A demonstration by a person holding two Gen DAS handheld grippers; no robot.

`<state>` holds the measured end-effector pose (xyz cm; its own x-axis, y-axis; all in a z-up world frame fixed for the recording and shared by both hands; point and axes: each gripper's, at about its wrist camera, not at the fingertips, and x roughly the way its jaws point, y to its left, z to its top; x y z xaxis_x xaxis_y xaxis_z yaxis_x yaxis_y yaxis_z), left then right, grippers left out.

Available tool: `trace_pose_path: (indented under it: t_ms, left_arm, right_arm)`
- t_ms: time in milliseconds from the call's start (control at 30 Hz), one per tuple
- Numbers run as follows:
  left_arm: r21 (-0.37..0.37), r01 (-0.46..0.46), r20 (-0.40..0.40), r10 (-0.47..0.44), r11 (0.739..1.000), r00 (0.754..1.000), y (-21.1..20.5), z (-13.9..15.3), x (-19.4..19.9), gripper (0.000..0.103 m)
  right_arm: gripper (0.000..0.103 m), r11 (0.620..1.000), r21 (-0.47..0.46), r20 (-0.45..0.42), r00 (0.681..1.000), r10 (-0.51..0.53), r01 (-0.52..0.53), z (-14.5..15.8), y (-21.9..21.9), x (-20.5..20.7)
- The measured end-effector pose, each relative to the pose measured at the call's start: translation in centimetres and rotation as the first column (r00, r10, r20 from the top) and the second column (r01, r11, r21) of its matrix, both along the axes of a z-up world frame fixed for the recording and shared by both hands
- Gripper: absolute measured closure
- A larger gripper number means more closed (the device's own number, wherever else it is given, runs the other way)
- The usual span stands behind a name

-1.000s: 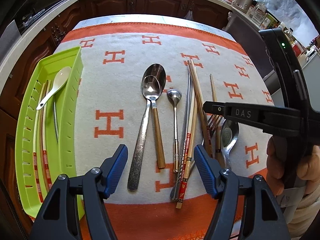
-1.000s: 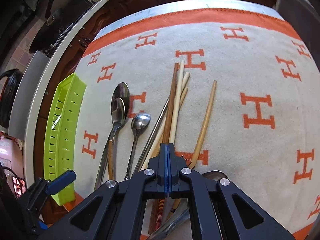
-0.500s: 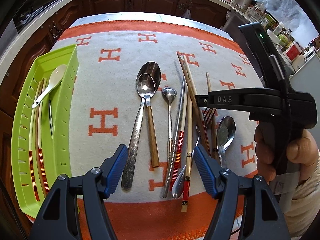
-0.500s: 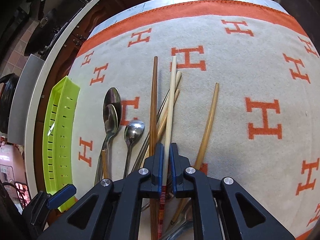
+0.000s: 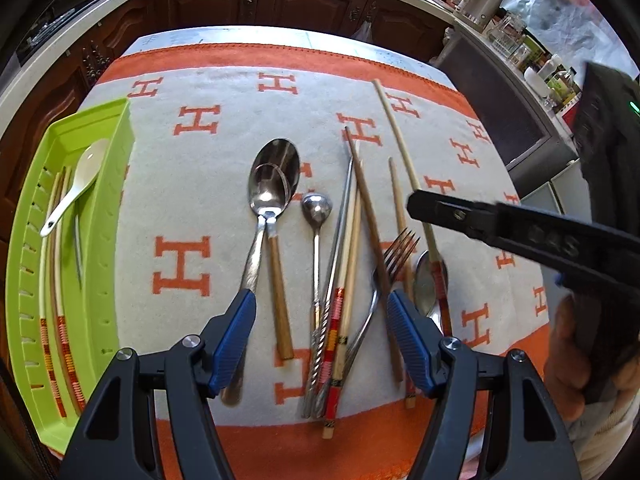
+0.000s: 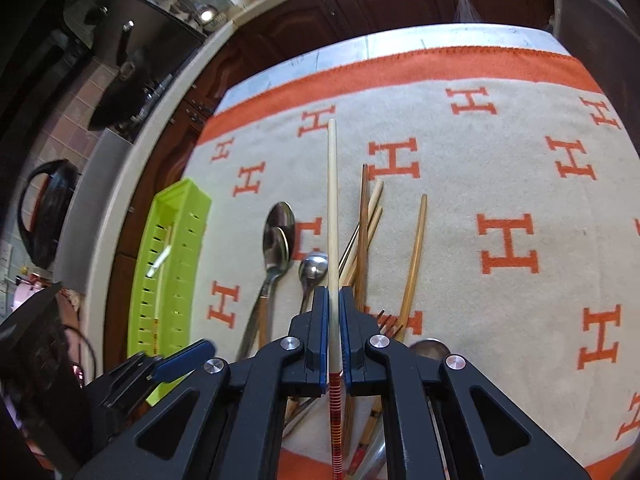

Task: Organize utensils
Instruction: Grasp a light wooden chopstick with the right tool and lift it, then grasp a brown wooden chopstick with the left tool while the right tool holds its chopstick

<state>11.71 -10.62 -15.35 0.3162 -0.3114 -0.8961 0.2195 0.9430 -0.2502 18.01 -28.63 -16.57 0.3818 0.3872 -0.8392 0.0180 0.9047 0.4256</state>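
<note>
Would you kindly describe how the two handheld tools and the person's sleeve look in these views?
Both are black plastic clamp-style frames with triangular cut-outs, silver pivot screws and ribbed blue pads. The left tool shows this plainly; the right tool matches, its body carrying a green indicator light. The cream knitted sleeve covers the wrist.

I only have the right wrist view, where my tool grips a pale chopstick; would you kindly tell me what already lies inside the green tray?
Observer: The green tray holds a white spoon and two pale chopsticks with red-banded ends.
Operator: Thank you. Is the left tool carrying anything?
Observer: No, the left tool is open, with nothing between its pads, above the cloth.
</note>
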Motion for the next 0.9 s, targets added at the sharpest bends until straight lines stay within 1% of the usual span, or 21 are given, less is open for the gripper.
trace_pose_path:
  t_ms: [33, 67, 133, 167, 233, 267, 333, 467, 500, 600, 900]
  left_arm:
    - [-0.015, 0.007, -0.005, -0.007, 1.000, 1.000, -0.4, 0.0, 0.5, 0.047]
    - [-0.024, 0.018, -0.012, -0.018, 1.000, 1.000, -0.8, -0.1, 0.8, 0.051]
    - [-0.053, 0.047, -0.040, -0.049, 0.997, 0.998, -1.8, -0.5, 1.5, 0.068]
    - [-0.065, 0.056, -0.053, -0.060, 0.996, 0.997, -2.2, -0.7, 1.8, 0.071]
    - [-0.102, 0.072, -0.100, -0.082, 0.992, 0.992, -3.1, -1.5, 2.7, 0.084]
    - [-0.116, 0.069, -0.121, -0.083, 0.991, 0.989, -3.4, -1.7, 3.2, 0.087]
    - [-0.154, 0.053, -0.159, -0.078, 0.987, 0.984, -3.8, -2.3, 4.1, 0.089]
    - [-0.161, 0.021, -0.184, -0.051, 0.987, 0.982, -4.4, -2.9, 5.3, 0.091]
    - [-0.156, 0.013, -0.190, -0.043, 0.988, 0.981, -4.5, -3.1, 5.6, 0.092]
    - [-0.130, -0.011, -0.203, -0.016, 0.991, 0.979, -4.9, -3.9, 6.2, 0.093]
    - [-0.070, -0.029, -0.231, 0.012, 0.997, 0.973, -6.0, -5.8, 7.2, 0.094]
  right_arm:
    - [0.098, 1.000, 0.020, 0.013, 1.000, -0.015, 0.015, 0.7, -0.7, -0.7]
    - [0.098, 0.999, 0.034, 0.021, 0.999, -0.028, 0.028, 1.1, -1.2, -1.1]
    - [0.098, 0.996, 0.064, 0.034, 0.998, -0.062, 0.060, 1.9, -2.7, -2.3]
    - [0.098, 0.995, 0.075, 0.038, 0.997, -0.073, 0.070, 2.1, -3.3, -2.7]
    - [0.098, 0.991, 0.094, 0.050, 0.994, -0.099, 0.094, 2.7, -4.8, -3.9]
    - [0.098, 0.990, 0.099, 0.053, 0.992, -0.111, 0.106, 2.9, -5.4, -4.3]
    - [0.098, 0.986, 0.109, 0.052, 0.989, -0.136, 0.129, 2.9, -6.6, -5.0]
    - [0.098, 0.977, 0.129, 0.039, 0.983, -0.177, 0.171, 2.4, -8.7, -6.2]
    - [0.098, 0.975, 0.132, 0.036, 0.982, -0.183, 0.177, 2.3, -8.9, -6.3]
    - [0.098, 0.973, 0.136, 0.038, 0.980, -0.193, 0.186, 2.1, -9.3, -6.7]
    - [0.098, 0.970, 0.142, 0.048, 0.977, -0.206, 0.197, 1.9, -9.8, -7.2]
